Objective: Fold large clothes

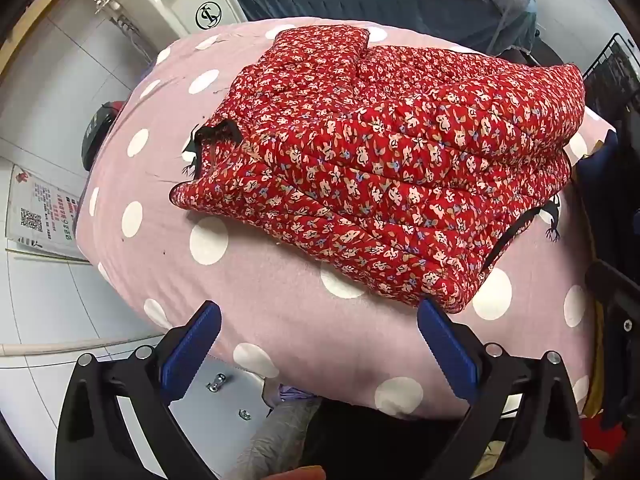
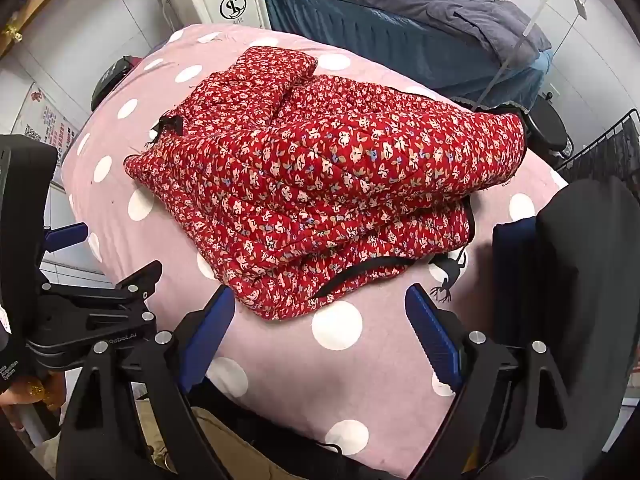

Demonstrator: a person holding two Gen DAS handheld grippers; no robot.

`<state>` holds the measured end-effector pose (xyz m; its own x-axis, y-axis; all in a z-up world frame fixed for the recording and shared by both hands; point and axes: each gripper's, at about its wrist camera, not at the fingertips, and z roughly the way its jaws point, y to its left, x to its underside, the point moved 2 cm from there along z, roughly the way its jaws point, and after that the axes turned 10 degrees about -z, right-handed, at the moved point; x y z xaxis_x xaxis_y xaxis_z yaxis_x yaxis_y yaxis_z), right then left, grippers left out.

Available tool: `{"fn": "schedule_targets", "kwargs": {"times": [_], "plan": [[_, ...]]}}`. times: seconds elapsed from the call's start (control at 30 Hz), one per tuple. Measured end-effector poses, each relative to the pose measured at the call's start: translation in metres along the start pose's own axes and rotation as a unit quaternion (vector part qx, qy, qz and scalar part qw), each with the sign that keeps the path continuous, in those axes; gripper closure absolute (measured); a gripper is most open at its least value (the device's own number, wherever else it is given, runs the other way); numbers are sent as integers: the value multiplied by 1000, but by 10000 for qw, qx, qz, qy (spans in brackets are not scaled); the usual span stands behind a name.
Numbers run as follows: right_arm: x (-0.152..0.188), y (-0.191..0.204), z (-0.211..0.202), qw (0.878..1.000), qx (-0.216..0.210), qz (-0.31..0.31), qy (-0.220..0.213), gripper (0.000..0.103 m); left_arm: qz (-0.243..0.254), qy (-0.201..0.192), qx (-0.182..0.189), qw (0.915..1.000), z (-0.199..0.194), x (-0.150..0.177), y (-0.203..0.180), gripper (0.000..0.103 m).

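On the pink polka-dot sheet (image 1: 280, 300) covering the worktop, the red floral quilted jacket (image 1: 380, 168) lies folded in thick layers, its near corner toward both cameras. The left tool (image 1: 318, 344) hovers just short of that corner with its blue-padded fingers spread and nothing between them. The right tool (image 2: 320, 320) likewise hangs spread and empty beside the jacket's near edge.

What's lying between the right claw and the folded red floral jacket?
Only bare pink polka-dot cover, seen in the right wrist view. The open right claw hovers just short of the red floral jacket, not touching it.
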<state>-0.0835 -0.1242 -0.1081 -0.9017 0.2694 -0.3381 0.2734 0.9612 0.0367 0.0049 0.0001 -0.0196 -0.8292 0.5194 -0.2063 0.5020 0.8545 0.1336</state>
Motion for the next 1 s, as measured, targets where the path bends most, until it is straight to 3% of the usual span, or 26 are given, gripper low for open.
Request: {"fn": "schedule_targets", "kwargs": {"times": [0.27, 1.0], "plan": [[3, 1, 3, 10000, 4, -4, -7, 17, -32, 23, 48, 10000, 2, 7, 12, 7], [4, -1, 4, 10000, -19, -55, 57, 17, -6, 171, -41, 9998, 6, 5, 0, 7]]}}
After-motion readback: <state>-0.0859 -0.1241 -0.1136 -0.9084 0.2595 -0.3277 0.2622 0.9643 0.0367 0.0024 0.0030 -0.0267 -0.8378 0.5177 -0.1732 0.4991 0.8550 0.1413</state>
